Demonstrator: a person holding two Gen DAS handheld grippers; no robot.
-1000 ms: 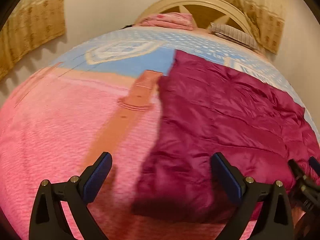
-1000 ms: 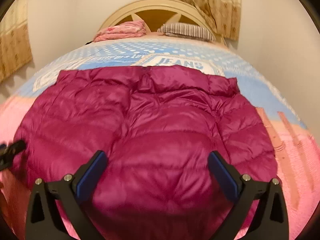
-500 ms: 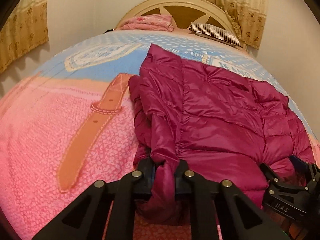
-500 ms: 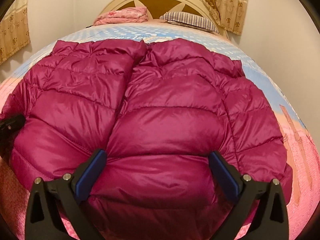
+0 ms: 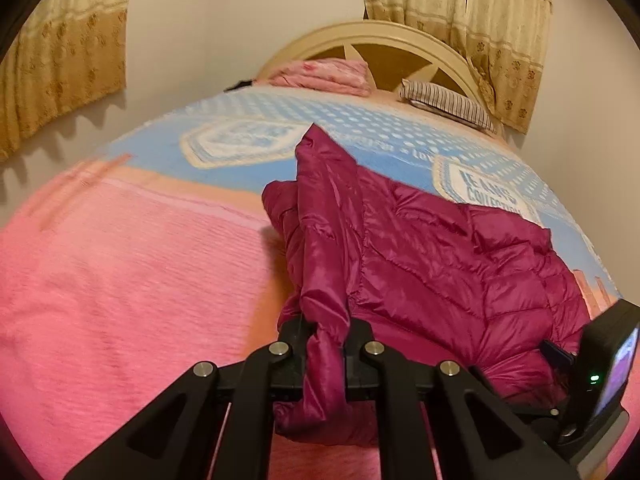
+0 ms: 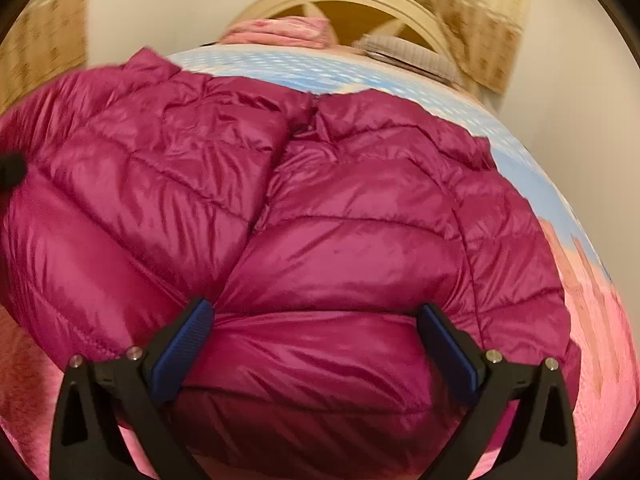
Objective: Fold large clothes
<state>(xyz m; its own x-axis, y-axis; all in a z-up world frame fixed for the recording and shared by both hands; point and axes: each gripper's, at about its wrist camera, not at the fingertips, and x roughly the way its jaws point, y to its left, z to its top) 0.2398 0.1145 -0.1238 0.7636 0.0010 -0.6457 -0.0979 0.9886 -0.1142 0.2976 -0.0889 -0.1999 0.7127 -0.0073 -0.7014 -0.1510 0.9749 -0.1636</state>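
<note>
A magenta quilted puffer jacket lies spread on the bed. My left gripper is shut on the jacket's near left edge, and the pinched fabric rises from the blanket in a ridge and hangs down behind the jaws. In the right wrist view the jacket fills most of the picture. My right gripper is open and low over the jacket's near hem, with a puffed fold bulging between its blue pads. The right gripper's body shows at the left wrist view's right edge.
The bed carries a pink and blue blanket. At its far end are a cream headboard, a folded pink cloth and a striped pillow. Curtains hang on the walls.
My left gripper went from wide open to shut on the jacket's edge, then lifted it so the left side stands up. My right gripper moved in over the hem and stayed open.
</note>
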